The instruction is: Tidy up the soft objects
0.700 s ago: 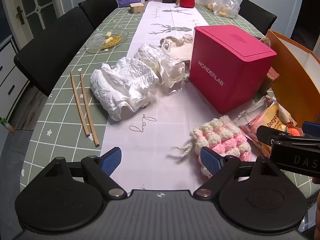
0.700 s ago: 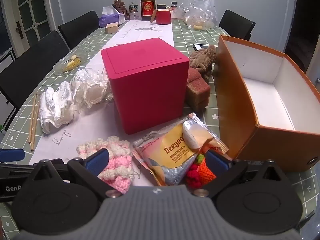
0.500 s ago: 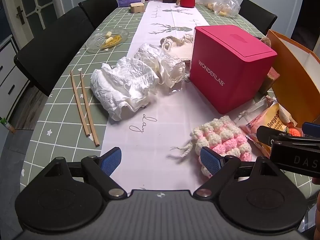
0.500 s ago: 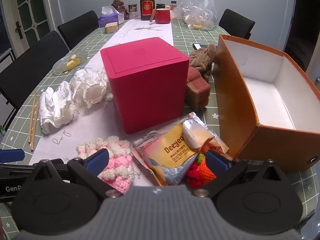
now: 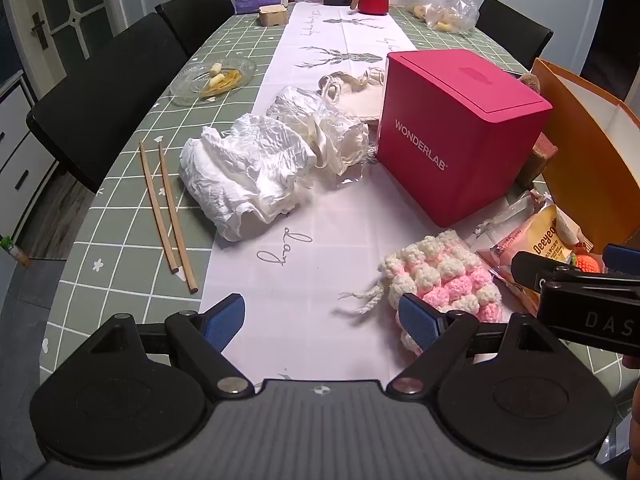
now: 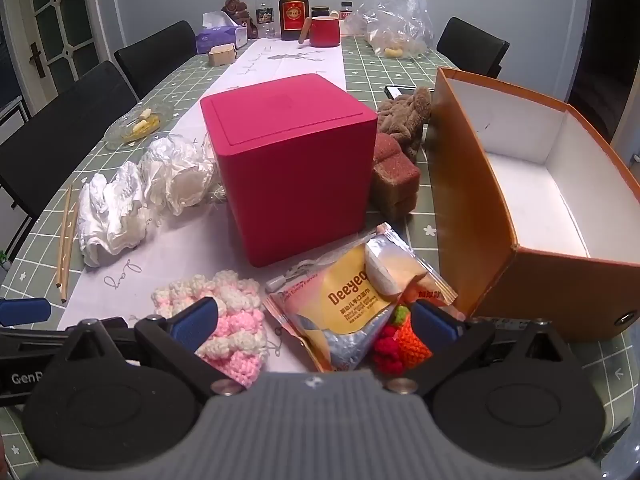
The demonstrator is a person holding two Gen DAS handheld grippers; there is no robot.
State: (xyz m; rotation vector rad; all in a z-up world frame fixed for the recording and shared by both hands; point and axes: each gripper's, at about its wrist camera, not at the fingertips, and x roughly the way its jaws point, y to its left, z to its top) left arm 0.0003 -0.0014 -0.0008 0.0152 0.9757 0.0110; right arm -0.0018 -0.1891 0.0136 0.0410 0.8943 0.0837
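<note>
Both claws hover wide and empty over the near edge of the surface: the left claw above the white runner, the right claw above a yellow snack packet. A pink-and-white crocheted pouch lies between them, beside a small orange crocheted piece. Farther back, crumpled white cloth rests left of a closed pink box; a brown sponge block and brown plush toy sit to its right, against an open orange box.
</note>
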